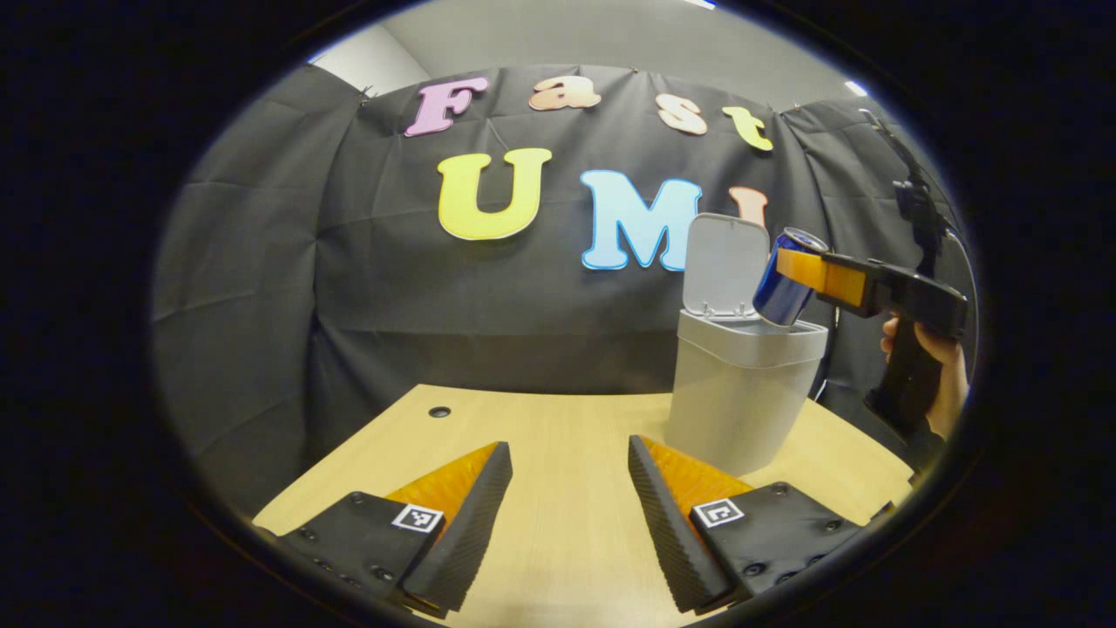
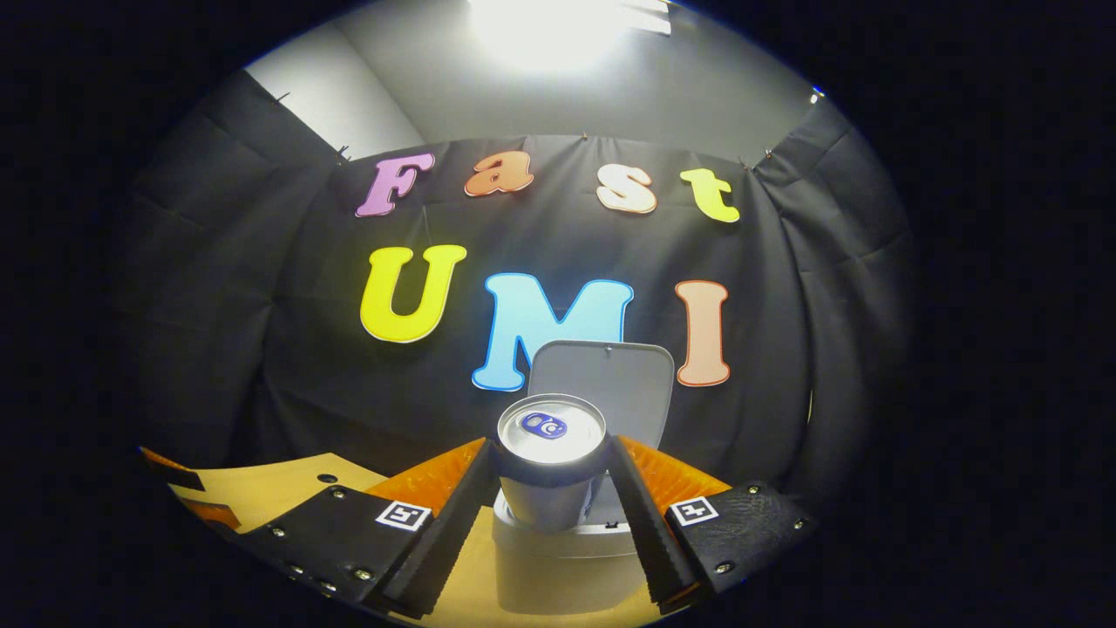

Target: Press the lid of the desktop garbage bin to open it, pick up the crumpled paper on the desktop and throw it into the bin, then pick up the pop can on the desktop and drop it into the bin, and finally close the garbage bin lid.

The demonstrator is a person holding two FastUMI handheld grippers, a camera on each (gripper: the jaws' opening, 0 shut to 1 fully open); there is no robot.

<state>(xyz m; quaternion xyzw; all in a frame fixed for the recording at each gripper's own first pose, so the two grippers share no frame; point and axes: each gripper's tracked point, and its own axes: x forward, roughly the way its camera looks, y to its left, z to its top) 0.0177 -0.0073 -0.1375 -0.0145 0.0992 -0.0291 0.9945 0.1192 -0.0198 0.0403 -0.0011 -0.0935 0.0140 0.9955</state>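
In the left gripper view the left gripper (image 1: 568,497) hangs spread over the pale wooden desktop (image 1: 558,436), while in the right gripper view the right gripper (image 2: 551,488) clamps the pop can (image 2: 551,458) above the garbage bin (image 2: 567,567), its lid (image 2: 610,384) raised before black cloth.

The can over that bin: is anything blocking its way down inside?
Nothing visible does. The lid stands open behind the opening, and the right tool holds the can tilted just above the bin rim, its lower end already at the mouth.
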